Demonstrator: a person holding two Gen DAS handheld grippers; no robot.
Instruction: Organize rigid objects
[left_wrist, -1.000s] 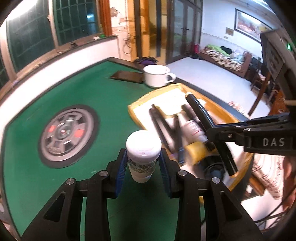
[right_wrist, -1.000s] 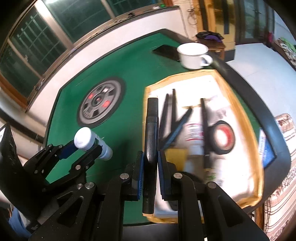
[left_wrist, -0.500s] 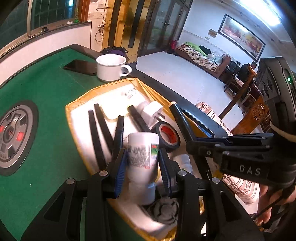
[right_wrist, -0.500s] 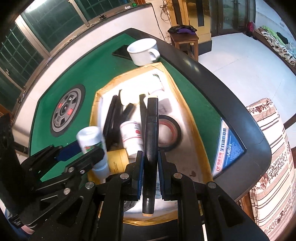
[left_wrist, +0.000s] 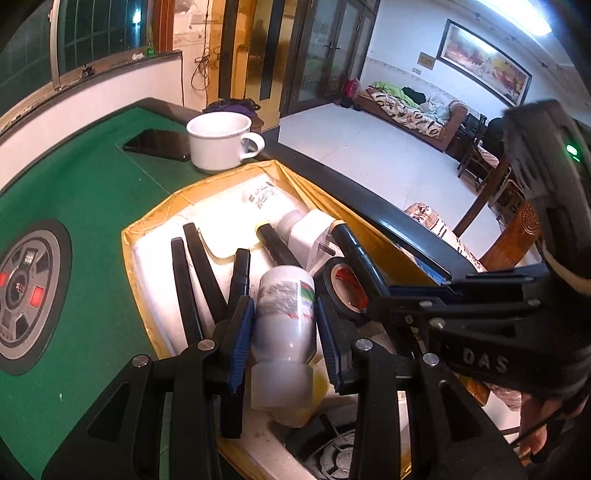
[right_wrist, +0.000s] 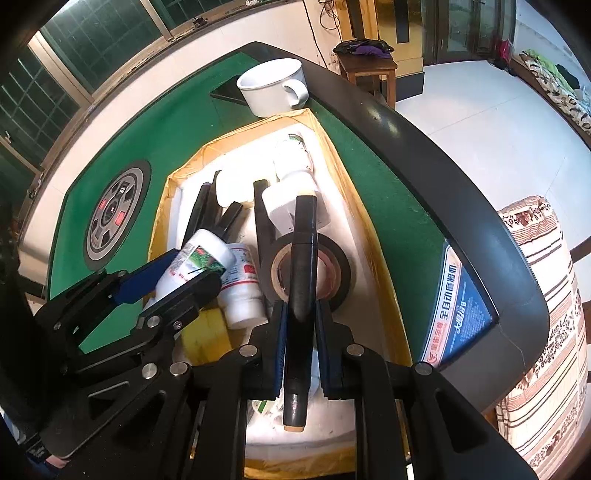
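Observation:
My left gripper (left_wrist: 284, 332) is shut on a white plastic bottle (left_wrist: 286, 314) with a printed label and holds it over the near end of the yellow-rimmed foam tray (left_wrist: 147, 229). The bottle also shows in the right wrist view (right_wrist: 195, 262), tilted over the tray (right_wrist: 369, 229). My right gripper (right_wrist: 300, 343) is shut on a black marker (right_wrist: 303, 266) and holds it above a roll of black tape (right_wrist: 340, 273). In the left wrist view the marker (left_wrist: 362, 258) points across the tape (left_wrist: 343, 284).
The tray holds several black markers (left_wrist: 192, 269), more white bottles (right_wrist: 240, 284), a white plug adapter (left_wrist: 314, 236) and a yellow block (right_wrist: 203, 332). A white mug (left_wrist: 221, 144) and a dark phone (left_wrist: 159, 144) sit on the green table (left_wrist: 74, 199) behind it.
Both grippers have moved from the green felt to over the tray, carrying the bottle and the marker. The bottle now hangs lower over the tray's near end.

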